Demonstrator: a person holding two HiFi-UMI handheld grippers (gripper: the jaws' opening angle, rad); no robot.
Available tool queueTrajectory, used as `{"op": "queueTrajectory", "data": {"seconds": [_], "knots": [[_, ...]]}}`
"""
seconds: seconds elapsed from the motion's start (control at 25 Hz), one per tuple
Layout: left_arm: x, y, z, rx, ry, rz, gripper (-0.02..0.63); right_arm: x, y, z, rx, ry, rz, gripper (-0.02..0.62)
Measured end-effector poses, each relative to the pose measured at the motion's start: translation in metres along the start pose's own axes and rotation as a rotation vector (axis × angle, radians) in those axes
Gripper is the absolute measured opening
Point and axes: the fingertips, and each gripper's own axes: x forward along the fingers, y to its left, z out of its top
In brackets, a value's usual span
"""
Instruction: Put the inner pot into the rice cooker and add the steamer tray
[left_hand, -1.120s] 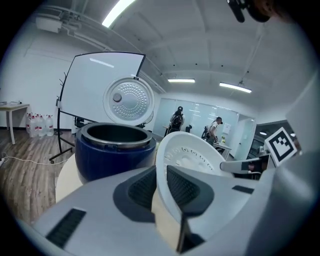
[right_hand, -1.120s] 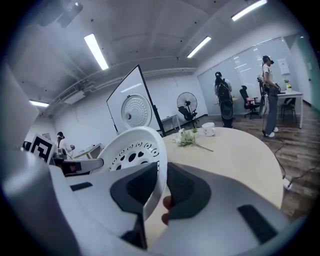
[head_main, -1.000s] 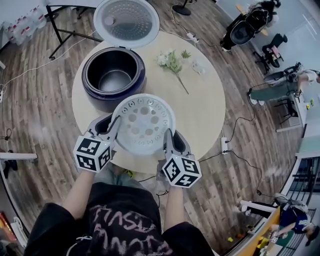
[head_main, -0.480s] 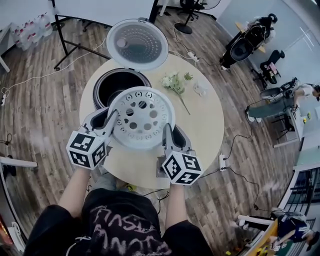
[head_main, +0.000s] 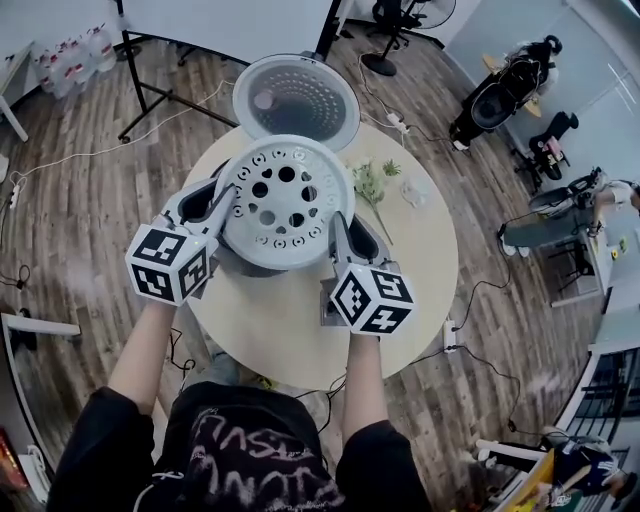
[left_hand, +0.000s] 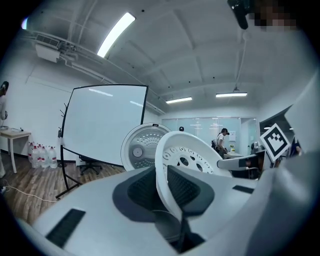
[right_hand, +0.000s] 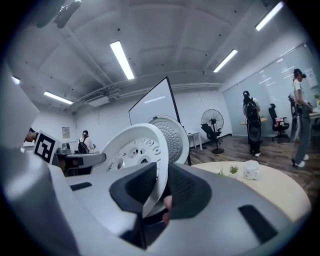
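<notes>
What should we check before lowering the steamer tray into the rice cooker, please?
1. Left gripper jaws clamped on the steamer tray rim: ok.
2. Right gripper jaws clamped on the opposite rim: ok.
3. Lid open and out of the tray's way: ok.
4. Inner pot seated in the rice cooker: cannot tell, the tray hides it.
5. Tray centred over the cooker's opening: cannot tell, for the same reason.
6. Flowers and small cup lying apart from the cooker: ok.
</notes>
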Motion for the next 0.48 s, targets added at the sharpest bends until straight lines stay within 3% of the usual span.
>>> {"op": "queueTrajectory", "data": {"seconds": [0.16,0.48], "knots": [[0.012,0.026,-0.004,-0.027,0.012,0.018,0.084,0.033,0.006,0.002,-0.046,0.039,0.023,0.077],[0.032,0.058,-0.022,-0.040,0.062,0.043,0.087,0.077,0.005,-0.015,-0.045,0.119,0.024,0.077]]}}
